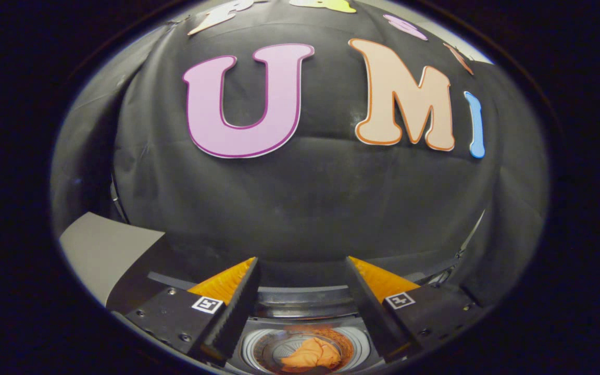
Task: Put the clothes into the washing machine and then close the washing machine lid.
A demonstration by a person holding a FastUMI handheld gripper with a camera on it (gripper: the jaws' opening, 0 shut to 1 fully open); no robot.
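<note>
1. Gripper [300, 291] up high, fingers spread apart, holding nothing.
2. Orange clothes [311, 355] lie in washing machine [305, 302] drum, below and between fingers, so drop looks done.
3. Lid [104, 250] stands raised left of fingers; prob. close next.

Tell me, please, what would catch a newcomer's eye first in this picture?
The orange cloth lying crumpled in the washing machine's drum stands out, seen below and between the gripper's open fingers, which hold nothing. Beyond the fingers hangs the booth's black cloth wall, and a grey panel lies off to one side.
</note>
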